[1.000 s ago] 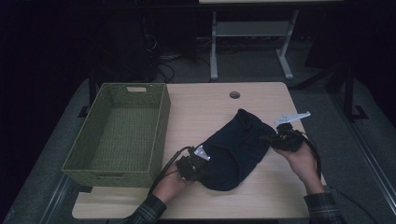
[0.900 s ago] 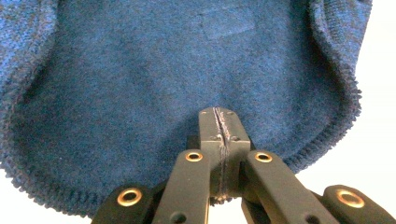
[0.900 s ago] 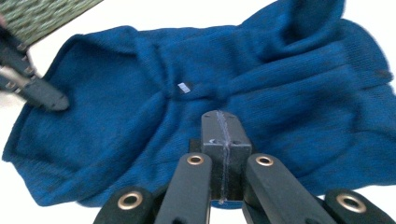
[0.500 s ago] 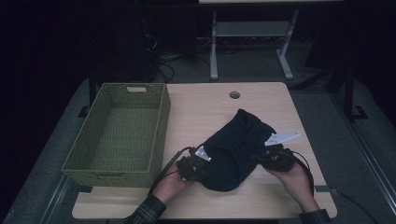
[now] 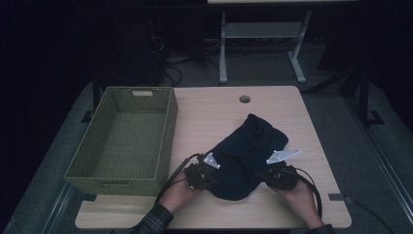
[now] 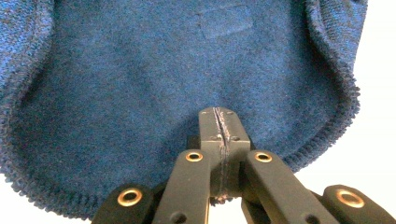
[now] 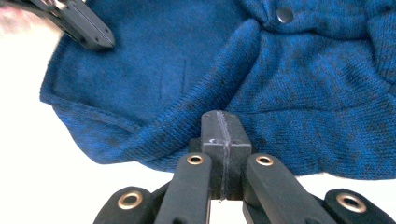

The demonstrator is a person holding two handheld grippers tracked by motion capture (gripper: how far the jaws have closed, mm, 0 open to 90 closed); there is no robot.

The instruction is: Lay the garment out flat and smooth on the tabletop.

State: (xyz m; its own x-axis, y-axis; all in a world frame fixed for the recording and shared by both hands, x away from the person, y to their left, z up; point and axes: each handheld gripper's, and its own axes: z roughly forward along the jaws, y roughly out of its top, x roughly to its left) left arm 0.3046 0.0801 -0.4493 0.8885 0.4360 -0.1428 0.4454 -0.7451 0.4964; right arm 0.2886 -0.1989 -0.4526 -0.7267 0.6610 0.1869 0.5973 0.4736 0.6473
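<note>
A dark blue knitted garment (image 5: pixel 246 153) lies crumpled on the wooden table (image 5: pixel 204 117), near its front edge. My left gripper (image 5: pixel 206 176) is at the garment's near-left hem, and my right gripper (image 5: pixel 275 176) is at its near-right edge. In the left gripper view the jaws (image 6: pixel 219 114) are pressed together, their tip lying over the blue knit (image 6: pixel 140 79) just inside the ribbed hem. The right gripper (image 7: pixel 220 116) is also shut, its tip against a folded ribbed edge of the garment (image 7: pixel 299 84). A snap button (image 7: pixel 284 15) shows on the cloth. The left gripper (image 7: pixel 88 30) appears across the garment.
A green woven basket (image 5: pixel 165 131) stands on the table's left side, close to my left hand. A round cable hole (image 5: pixel 244 99) sits at the back middle of the table. Bare tabletop lies behind and to the right of the garment.
My right gripper has come from the garment's far right side toward the table's near edge and lower. The left gripper has stayed put.
</note>
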